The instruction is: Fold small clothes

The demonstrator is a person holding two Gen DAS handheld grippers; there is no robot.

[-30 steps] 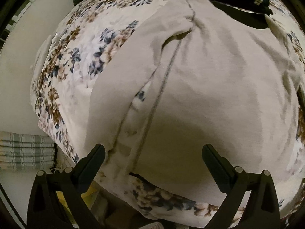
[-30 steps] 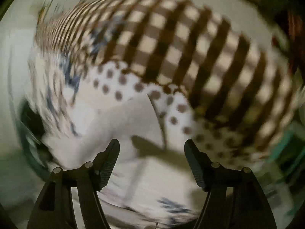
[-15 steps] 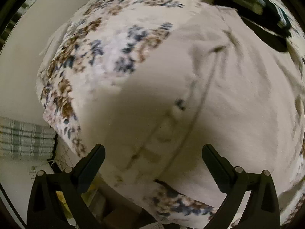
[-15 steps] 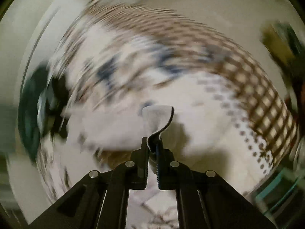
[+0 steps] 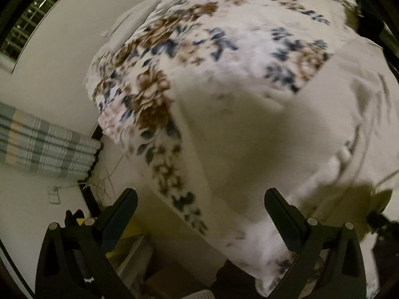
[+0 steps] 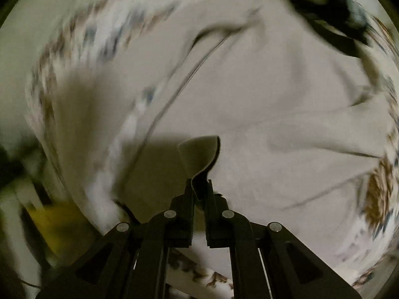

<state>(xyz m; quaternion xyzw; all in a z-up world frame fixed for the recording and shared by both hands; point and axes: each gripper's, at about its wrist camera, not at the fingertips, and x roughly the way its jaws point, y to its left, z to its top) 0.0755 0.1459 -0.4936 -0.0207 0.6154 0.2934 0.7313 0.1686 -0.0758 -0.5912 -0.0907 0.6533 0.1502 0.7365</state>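
We grip a beige garment spread over the floral bedspread.

Our right hand-held gripper [image 6: 199,186] pinches a fold of the beige garment [image 6: 274,94]; our left hand-held gripper [image 5: 199,206] hangs released above the floral bedspread [image 5: 199,37].

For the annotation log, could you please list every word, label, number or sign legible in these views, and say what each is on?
None: no readable text in either view.
The beige garment, pinched by the right gripper, shows no print or tag.
The floral sheet carries only a blurred pattern.
The left gripper is unmarked.
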